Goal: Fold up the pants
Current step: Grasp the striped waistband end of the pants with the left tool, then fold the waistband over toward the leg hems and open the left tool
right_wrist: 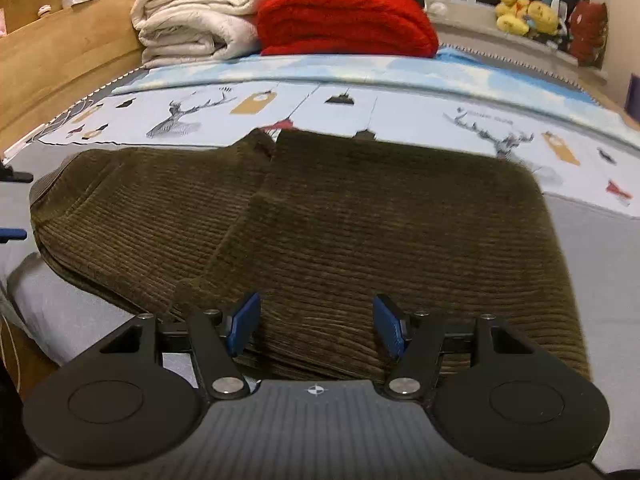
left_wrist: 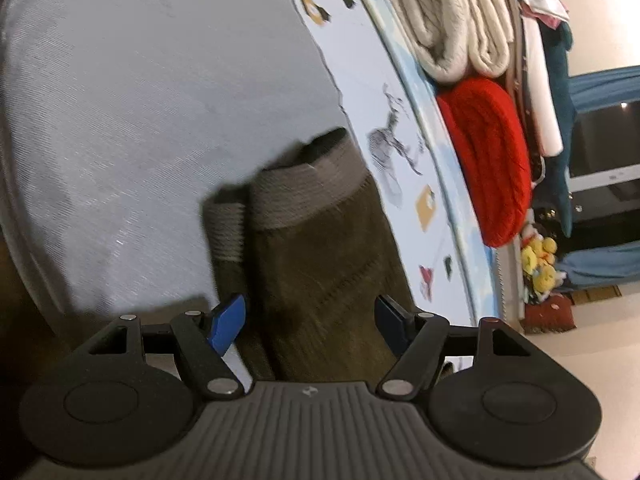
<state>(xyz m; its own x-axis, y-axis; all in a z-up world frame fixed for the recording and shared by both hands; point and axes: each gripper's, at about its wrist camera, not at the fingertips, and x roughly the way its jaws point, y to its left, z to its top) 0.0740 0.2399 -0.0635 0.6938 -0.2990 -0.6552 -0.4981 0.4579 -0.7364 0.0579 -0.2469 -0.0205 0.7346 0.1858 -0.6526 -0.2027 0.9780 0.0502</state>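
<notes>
right wrist view: pants already doubled over, time to set up the next fold

right wrist shows the brown corduroy pants [right_wrist: 320, 220] lying flat on the grey sheet [right_wrist: 600, 264], filling the middle of the picture, with what looks like one layer lapped over another and a diagonal edge running from about 12 o'clock down toward 7. the right gripper [right_wrist: 316, 326] sits low at 6 o'clock, blue pads spread wide, cloth under and between them but nothing pinched.

left wrist view looks along the pants from one end: the ribbed cuffs [left_wrist: 296, 196] sit near centre, side by side, and the left gripper [left_wrist: 310, 322] hovers over the leg fabric at 6 o'clock, pads spread and not pressing on anything. no grip on either side as far as i can tell.

my read: a fold has been laid down and the next grab is coming. tips for that:
- pinch all layers at the near edge, not just the top one, or the stack will shear
- grab both ends at matching spots so the fold line stays straight
- corduroy is thick and grippy, so lift clear instead of dragging across the sheet
- watch the patterned blanket [right_wrist: 280, 100] at 12 o'clock, don't snag its edge

folded towels [right_wrist: 192, 20] and the red blanket [right_wrist: 344, 20] sit well clear at the back.
</notes>
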